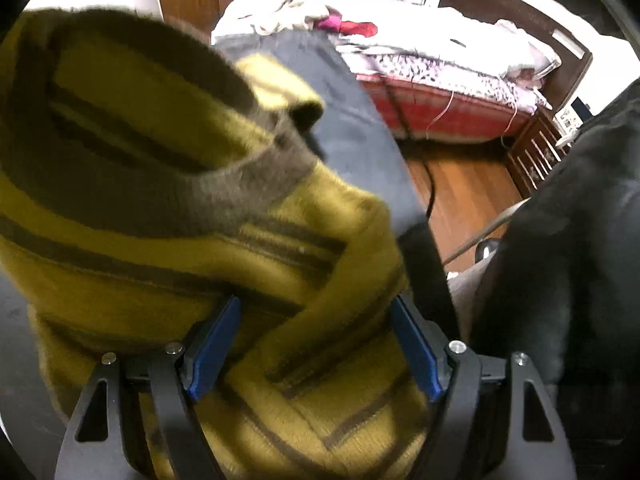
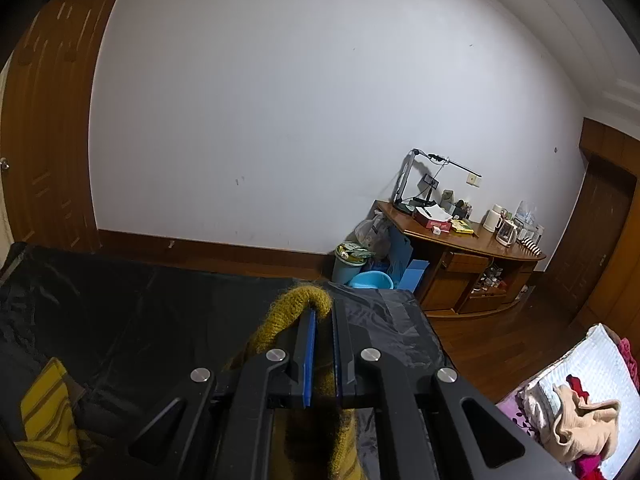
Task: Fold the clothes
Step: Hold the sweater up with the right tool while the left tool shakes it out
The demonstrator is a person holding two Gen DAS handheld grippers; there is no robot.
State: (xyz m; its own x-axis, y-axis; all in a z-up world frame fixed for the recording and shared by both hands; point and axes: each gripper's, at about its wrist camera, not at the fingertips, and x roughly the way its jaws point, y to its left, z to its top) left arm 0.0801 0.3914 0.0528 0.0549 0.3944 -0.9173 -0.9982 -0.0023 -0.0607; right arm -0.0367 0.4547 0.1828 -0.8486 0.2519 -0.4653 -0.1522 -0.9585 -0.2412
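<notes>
The mustard-yellow striped sweater [image 1: 168, 208] fills most of the left wrist view, bunched and blurred, its brown ribbed collar [image 1: 224, 184] curling across the upper middle. The left gripper [image 1: 316, 312] stands with its jaws wide apart, and a thick fold of the sweater lies in the gap between the two blue pads [image 1: 212, 344]; the knit reaches both pads, but whether they press on it cannot be told. Beyond the sweater a bed [image 1: 440, 80] with heaped bedding stands on a wooden floor [image 1: 460, 184], and a dark garment [image 1: 580, 220] hangs at the right edge. In the right wrist view the right gripper [image 2: 323, 314] has its jaws drawn together on a strip of the same sweater [image 2: 296, 304]: the fuzzy yellow knit arches over the tip of the left finger, passes between the blue pads and hangs down under the gripper. Another part of the sweater, yellow with brown stripes, lies at the lower left on the black table cover [image 2: 140, 300]. Behind stand a white wall [image 2: 300, 100], a wooden corner desk [image 2: 472, 248] crowded with small things, and a blue basin [image 2: 370, 280] on the floor beside it.
</notes>
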